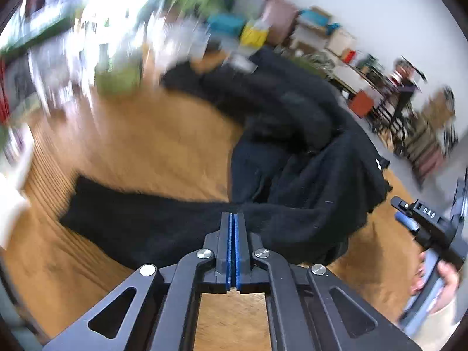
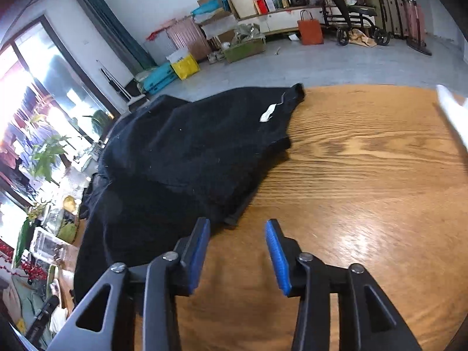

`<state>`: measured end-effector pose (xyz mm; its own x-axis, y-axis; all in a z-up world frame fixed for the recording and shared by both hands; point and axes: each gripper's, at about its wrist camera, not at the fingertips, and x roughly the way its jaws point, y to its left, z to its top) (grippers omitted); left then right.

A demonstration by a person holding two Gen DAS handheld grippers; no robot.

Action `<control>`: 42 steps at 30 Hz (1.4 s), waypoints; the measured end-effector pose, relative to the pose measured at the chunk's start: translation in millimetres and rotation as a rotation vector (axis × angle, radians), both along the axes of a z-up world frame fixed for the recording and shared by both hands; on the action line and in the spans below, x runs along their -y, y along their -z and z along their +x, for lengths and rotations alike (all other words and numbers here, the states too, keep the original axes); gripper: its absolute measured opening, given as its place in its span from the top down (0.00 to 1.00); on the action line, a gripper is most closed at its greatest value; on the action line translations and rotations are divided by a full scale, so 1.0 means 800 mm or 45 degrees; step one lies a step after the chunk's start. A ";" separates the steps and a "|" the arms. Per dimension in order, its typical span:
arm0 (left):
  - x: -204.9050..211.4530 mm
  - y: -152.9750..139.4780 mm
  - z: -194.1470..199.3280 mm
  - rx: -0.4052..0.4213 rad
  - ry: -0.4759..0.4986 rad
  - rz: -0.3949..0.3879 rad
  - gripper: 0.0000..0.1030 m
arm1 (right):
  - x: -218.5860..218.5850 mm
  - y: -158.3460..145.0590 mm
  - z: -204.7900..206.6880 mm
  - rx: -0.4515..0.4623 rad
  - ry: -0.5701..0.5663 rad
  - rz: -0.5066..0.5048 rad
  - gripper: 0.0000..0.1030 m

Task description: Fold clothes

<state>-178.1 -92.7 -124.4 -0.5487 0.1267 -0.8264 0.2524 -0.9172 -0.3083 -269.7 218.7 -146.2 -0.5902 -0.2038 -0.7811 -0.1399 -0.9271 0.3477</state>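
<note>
Black garment (image 1: 292,152) heaped and rumpled on the wooden table (image 2: 365,175), one sleeve (image 1: 122,213) stretched flat toward the left. Left gripper (image 1: 233,219) pinched together on the cloth where sleeve meets body — judged mid-fold or mid-spread, drawing that part along. Right gripper (image 2: 237,228) spread apart over bare wood, holding nothing, just beside the hem. Next likely calls for a second grasp there. Left view smeared by motion (far edge of garment unreadable); white tag (image 2: 267,114) showing — which face is up, unclear.
</note>
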 end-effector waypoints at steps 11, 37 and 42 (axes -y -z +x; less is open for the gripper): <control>-0.030 -0.002 0.006 -0.241 0.241 0.104 0.30 | 0.035 0.033 -0.078 -0.039 -0.022 0.006 0.79; -0.265 -0.034 0.247 -0.027 1.034 0.279 0.94 | -0.101 -0.125 0.234 -0.332 0.153 0.149 0.95; -0.326 -0.018 0.309 0.111 1.146 0.236 0.93 | -0.184 -0.099 0.359 -0.257 0.256 0.259 0.95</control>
